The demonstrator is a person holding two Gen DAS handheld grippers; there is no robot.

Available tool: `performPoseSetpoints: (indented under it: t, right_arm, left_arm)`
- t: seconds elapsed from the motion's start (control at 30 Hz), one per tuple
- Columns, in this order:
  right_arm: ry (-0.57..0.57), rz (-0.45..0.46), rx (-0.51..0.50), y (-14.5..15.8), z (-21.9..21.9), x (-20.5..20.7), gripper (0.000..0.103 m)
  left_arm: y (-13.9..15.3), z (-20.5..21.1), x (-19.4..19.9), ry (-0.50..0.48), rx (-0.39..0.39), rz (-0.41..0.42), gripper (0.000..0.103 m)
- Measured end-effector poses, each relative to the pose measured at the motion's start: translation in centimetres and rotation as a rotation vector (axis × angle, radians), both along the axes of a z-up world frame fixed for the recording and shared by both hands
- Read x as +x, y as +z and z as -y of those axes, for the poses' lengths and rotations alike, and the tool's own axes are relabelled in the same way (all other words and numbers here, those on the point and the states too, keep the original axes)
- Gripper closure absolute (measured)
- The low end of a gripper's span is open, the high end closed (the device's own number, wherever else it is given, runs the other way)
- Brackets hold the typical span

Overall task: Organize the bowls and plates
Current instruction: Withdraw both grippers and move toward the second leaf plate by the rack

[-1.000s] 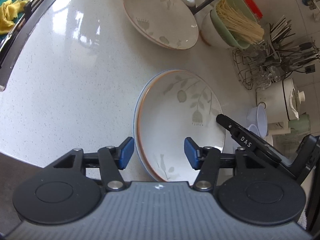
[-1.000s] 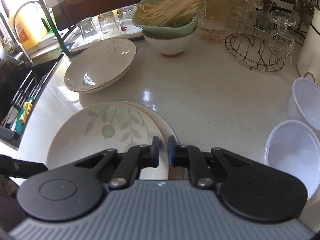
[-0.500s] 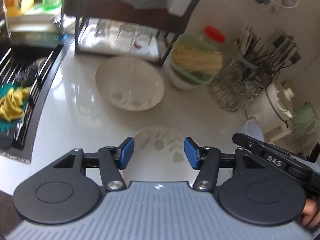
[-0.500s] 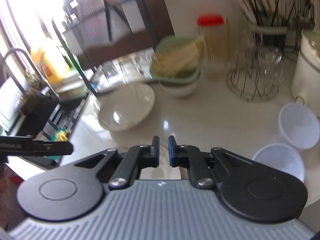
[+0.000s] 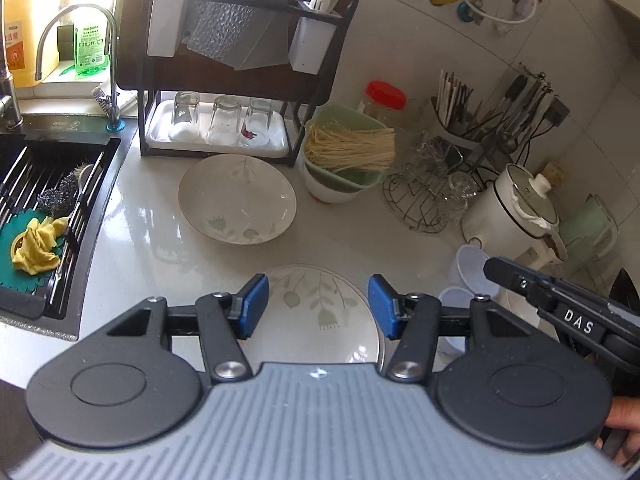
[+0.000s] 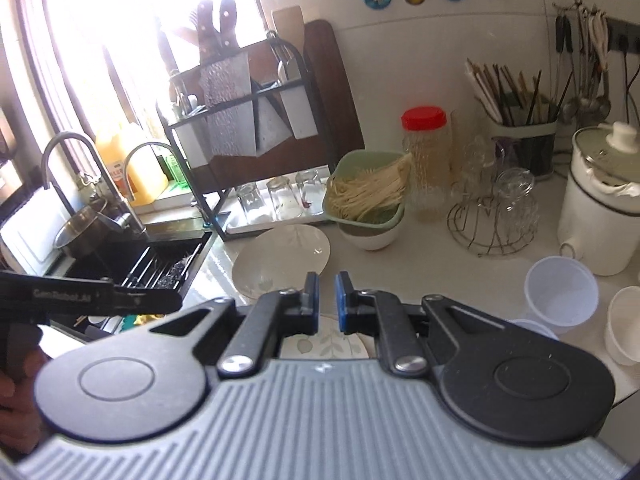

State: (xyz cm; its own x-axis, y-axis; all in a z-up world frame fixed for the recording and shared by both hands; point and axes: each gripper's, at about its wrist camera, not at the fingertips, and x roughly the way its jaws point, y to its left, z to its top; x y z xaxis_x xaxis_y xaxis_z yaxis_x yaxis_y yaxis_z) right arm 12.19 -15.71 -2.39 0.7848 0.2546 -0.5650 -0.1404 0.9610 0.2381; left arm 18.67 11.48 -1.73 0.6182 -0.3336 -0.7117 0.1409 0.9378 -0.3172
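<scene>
Left gripper [image 5: 316, 306] has jaws apart with nothing between the blue pads; it hangs above the near plate [image 5: 320, 312], a white leaf-print plate on the countertop [image 5: 140, 248]. Right gripper [image 6: 326, 302] is closed to a thin slit, empty. Second leaf-print plate [image 5: 238, 200] sits farther back, apart from the near one, just in front of the black dish rack [image 5: 240, 80] with upturned glasses [image 5: 224, 124]. To its right, a green basket of dry noodles [image 5: 346, 150] sits in a white bowl [image 5: 328, 192]. Left view only: sink interior with yellow cloth [image 5: 38, 246] and steel scrubber [image 5: 58, 200], and the right gripper's finger entering at right. Right view only: steel pot [image 6: 86, 226] by the faucet, two clear plastic cups [image 6: 562, 290] right of the plates, knives on top of the rack; the near plate is mostly hidden behind the gripper body there. Versus a second ago: both grippers have risen well off the near plate, which then filled the left view, and now the whole counter back to the wall is visible. Jaw gaps unchanged on both, plates not moved.
</scene>
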Motion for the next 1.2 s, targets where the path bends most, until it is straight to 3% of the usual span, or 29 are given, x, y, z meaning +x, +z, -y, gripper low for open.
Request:
performPoseSetpoints:
  t: [0.2, 0.5, 0.93, 1.2]
  right_arm:
    - [-0.015, 0.011, -0.018, 0.4, 0.4, -2.2, 0.091]
    - [-0.048, 0.014, -0.011, 0.7, 1.1, -4.5, 0.091]
    - [-0.091, -0.003, -0.002, -0.6, 0.9, -4.9, 0.091]
    - [-0.022, 0.005, -0.024, -1.9, 2.0, -4.6, 0.09]
  left_arm:
    - [0.3, -0.2, -1.7, 0.034, 0.008, -0.007, 0.042]
    - [1.0, 0.9, -2.9, -0.001, 0.033, -0.002, 0.042]
    - [-0.5, 0.9, -2.7, -0.03, 0.069, -0.029, 0.042]
    - [-2.5, 1.3, -3.3, 0.061, 0.092, -0.043, 0.042]
